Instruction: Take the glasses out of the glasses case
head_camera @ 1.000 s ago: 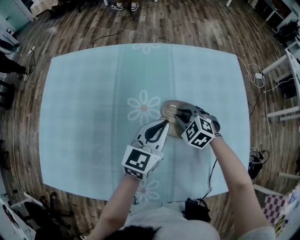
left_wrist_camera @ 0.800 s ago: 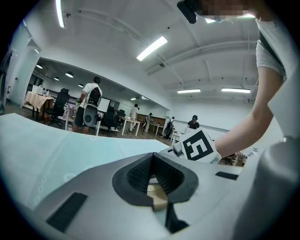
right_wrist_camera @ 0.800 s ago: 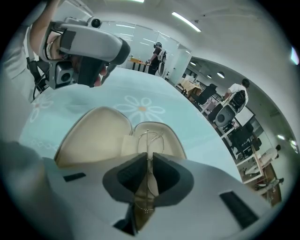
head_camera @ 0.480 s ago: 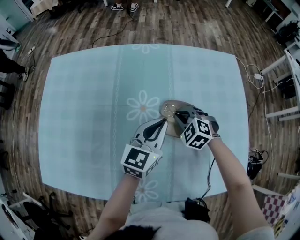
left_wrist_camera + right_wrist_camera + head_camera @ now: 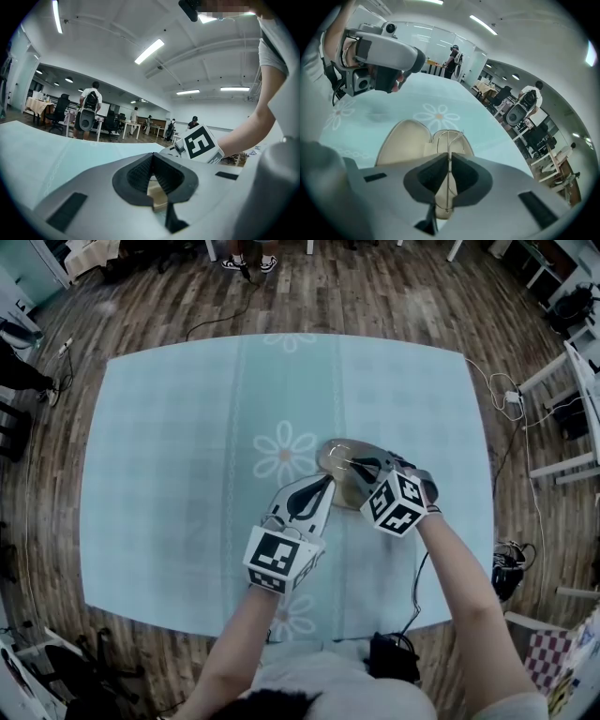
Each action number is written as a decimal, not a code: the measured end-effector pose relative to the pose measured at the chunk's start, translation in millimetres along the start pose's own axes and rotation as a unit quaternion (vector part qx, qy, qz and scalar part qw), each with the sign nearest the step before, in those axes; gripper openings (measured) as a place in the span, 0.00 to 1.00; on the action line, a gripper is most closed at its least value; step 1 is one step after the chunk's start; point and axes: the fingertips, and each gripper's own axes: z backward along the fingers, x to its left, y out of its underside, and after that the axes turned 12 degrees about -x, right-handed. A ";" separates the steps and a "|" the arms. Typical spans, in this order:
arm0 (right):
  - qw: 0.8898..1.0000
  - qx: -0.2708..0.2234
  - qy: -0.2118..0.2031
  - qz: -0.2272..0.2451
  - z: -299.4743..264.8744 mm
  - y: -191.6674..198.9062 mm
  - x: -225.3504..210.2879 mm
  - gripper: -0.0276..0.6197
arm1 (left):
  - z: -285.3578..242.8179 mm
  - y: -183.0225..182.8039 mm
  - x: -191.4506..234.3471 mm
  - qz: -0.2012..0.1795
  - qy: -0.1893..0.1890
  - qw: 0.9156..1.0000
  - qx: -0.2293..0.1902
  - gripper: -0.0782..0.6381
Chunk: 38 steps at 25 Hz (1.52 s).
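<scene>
**Right claw** point(image 5: 449, 174) point(image 5: 360, 465): narrow, its jaws have just been closing. They pinch a thin wire part of the glasses' frame, which stands upright between the pads. The claw is angled steeply down.

**Glasses** point(image 5: 449, 139) point(image 5: 351, 461): thin metal frame. It is held in the right claw, with the rest reaching ahead of the claw tips over the case's beige interior.

**Glasses case** point(image 5: 401, 140) point(image 5: 337, 454): beige and lying open. It sits directly under and ahead of the right claw.

**Left claw** point(image 5: 153, 164) point(image 5: 327, 486): closed on a beige edge of the glasses case point(image 5: 157, 193). It is held near level, just beside the right claw, whose marker cube point(image 5: 200, 143) shows ahead and to its right.

**Tabletop** point(image 5: 169, 474): pale blue cloth. A daisy print point(image 5: 286, 454) lies beyond the left claw's tip.
</scene>
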 end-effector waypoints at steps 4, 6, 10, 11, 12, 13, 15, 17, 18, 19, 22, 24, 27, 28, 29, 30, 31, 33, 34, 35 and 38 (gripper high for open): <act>1.000 -0.008 0.009 -0.003 6.1 -9.1 -3.0 0.09 | 2.4 -6.2 -1.1 -0.006 -0.002 1.000 -0.004 0.12; 1.000 -0.012 0.014 -0.005 10.2 -13.6 -3.3 0.09 | 4.1 -10.1 -2.4 -0.009 -0.003 1.000 -0.007 0.12; 0.999 -0.024 0.025 -0.009 21.4 -20.8 -5.2 0.09 | 5.2 -16.4 -8.1 -0.016 -0.003 1.000 -0.013 0.12; 0.999 -0.027 0.029 -0.011 24.0 -22.9 -5.7 0.09 | 5.8 -17.9 -9.4 -0.018 -0.003 1.000 -0.014 0.12; 0.999 -0.031 0.033 -0.013 26.5 -25.1 -5.9 0.09 | 7.0 -19.4 -10.7 -0.020 -0.003 1.000 -0.015 0.12; 0.999 -0.034 0.037 -0.016 29.1 -27.5 -5.9 0.09 | 8.6 -20.7 -12.1 -0.022 -0.002 1.000 -0.016 0.12; 0.998 -0.041 0.046 -0.023 34.5 -32.0 -5.8 0.09 | 12.0 -23.3 -15.1 -0.027 -0.002 0.999 -0.018 0.12; 0.997 -0.046 0.056 -0.029 40.8 -35.5 -6.1 0.09 | 14.7 -26.1 -19.0 -0.031 -0.001 0.999 -0.020 0.12; 0.997 -0.049 0.060 -0.032 44.1 -37.3 -6.2 0.09 | 16.0 -27.7 -21.1 -0.034 0.000 0.999 -0.021 0.12; 0.996 -0.052 0.064 -0.035 47.6 -39.5 -6.2 0.09 | 17.4 -29.5 -23.2 -0.036 0.001 0.999 -0.022 0.12; 0.994 -0.065 0.075 -0.046 57.0 -49.2 -5.9 0.09 | 22.6 -35.9 -26.7 -0.042 0.002 0.999 -0.028 0.12; 0.993 -0.073 0.083 -0.053 63.4 -55.4 -4.6 0.09 | 26.4 -39.8 -29.2 -0.048 0.002 0.998 -0.031 0.12; 0.989 -0.085 0.097 -0.066 77.2 -61.7 -1.8 0.09 | 30.7 -45.2 -36.8 -0.054 0.002 0.998 -0.036 0.12; 0.988 -0.090 0.102 -0.071 82.3 -63.6 -1.3 0.09 | 31.6 -47.3 -39.3 -0.056 0.002 0.998 -0.037 0.12; 0.987 -0.096 0.107 -0.077 87.3 -65.7 -1.0 0.09 | 32.4 -49.7 -41.6 -0.059 0.002 0.997 -0.040 0.12; 0.985 -0.102 0.112 -0.083 92.1 -67.5 -0.6 0.09 | 33.2 -52.0 -43.8 -0.061 0.002 0.997 -0.042 0.12; 0.983 -0.106 0.118 -0.088 96.8 -69.1 0.0 0.09 | 34.4 -54.1 -45.9 -0.063 0.002 0.997 -0.044 0.12; 0.980 -0.114 0.128 -0.100 105.6 -72.4 2.8 0.09 | 37.5 -57.6 -50.6 -0.066 0.003 0.997 -0.047 0.12; 0.978 -0.120 0.131 -0.107 109.5 -74.7 5.2 0.09 | 39.3 -58.9 -53.2 -0.068 0.003 0.996 -0.049 0.12; 0.977 -0.126 0.134 -0.113 113.3 -77.0 7.9 0.09 | 41.3 -59.7 -55.8 -0.070 0.004 0.996 -0.051 0.12; 0.972 -0.141 0.141 -0.122 124.8 -82.5 15.3 0.09 | 46.2 -60.4 -64.0 -0.075 0.006 0.996 -0.055 0.12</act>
